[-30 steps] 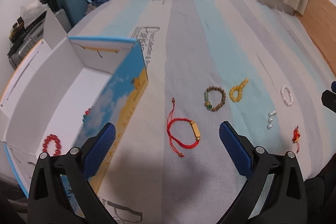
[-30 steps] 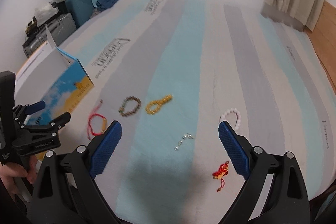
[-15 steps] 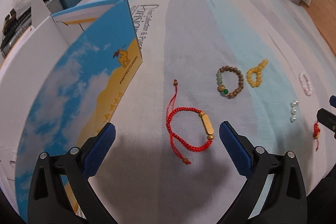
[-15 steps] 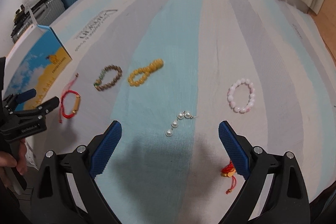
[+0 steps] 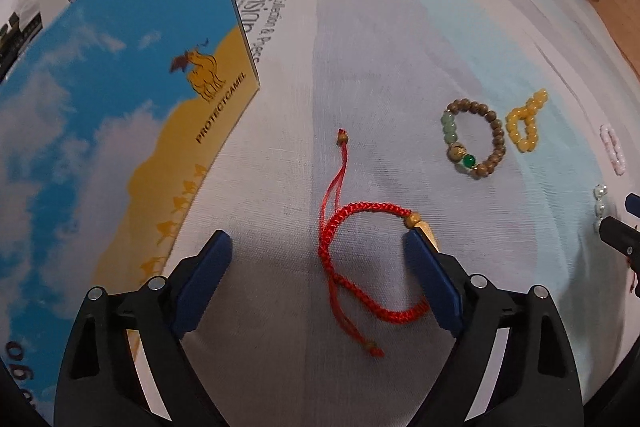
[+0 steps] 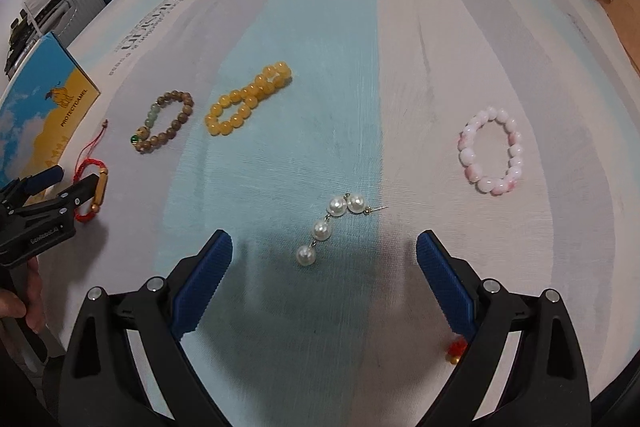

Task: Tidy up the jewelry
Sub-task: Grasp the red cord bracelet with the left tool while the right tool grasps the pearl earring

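Evenly and softly lit from above, no glare, colours slightly muted. Soft dark shadows on the sheet [image 5: 280, 307] beneath each gripper, deepest around the red bracelet [image 5: 372, 255] and the pearls [image 6: 332, 227]. Strong fisheye bending with black corners in both views; box [image 5: 120, 131] and far clutter slightly blurred, nearby beads sharp.

Striped bed [image 6: 320, 27] carries bracelets [image 6: 493, 151], box [image 5: 120, 115].
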